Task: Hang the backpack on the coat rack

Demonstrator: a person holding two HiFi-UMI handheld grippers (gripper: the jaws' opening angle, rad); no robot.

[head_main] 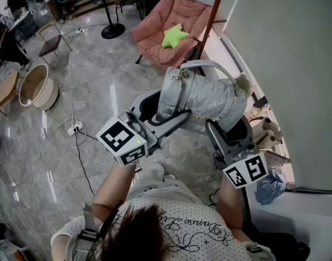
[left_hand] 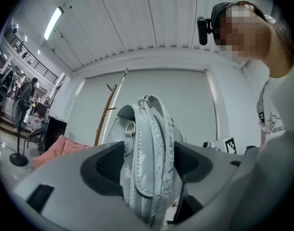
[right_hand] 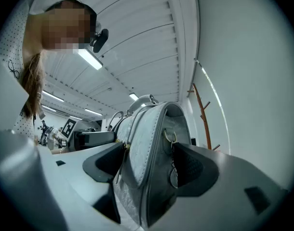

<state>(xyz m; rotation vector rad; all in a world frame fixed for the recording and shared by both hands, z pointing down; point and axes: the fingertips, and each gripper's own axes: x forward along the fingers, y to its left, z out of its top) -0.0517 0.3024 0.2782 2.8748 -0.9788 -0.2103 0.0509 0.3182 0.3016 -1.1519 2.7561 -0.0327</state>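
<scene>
A silver-grey backpack (head_main: 201,98) is held up in the air between my two grippers, its top handle arching toward the wall. My left gripper (head_main: 165,115) is shut on the bag's left side, and my right gripper (head_main: 225,128) is shut on its right side. In the left gripper view the backpack (left_hand: 148,129) fills the gap between both pads of my left gripper (left_hand: 149,166). The right gripper view shows the backpack (right_hand: 149,129) pressed between the pads of my right gripper (right_hand: 147,166). The brown wooden coat rack (head_main: 214,12) stands by the wall beyond the bag, with its pegs (left_hand: 108,110) and pegs (right_hand: 202,110) visible.
A pink folding chair (head_main: 168,23) with a green star cushion (head_main: 174,36) sits at the rack's foot. The white wall (head_main: 286,53) runs along the right. A power strip and cables (head_main: 74,128), a round tub (head_main: 35,86) and a fan stand (head_main: 112,30) lie on the marble floor at left.
</scene>
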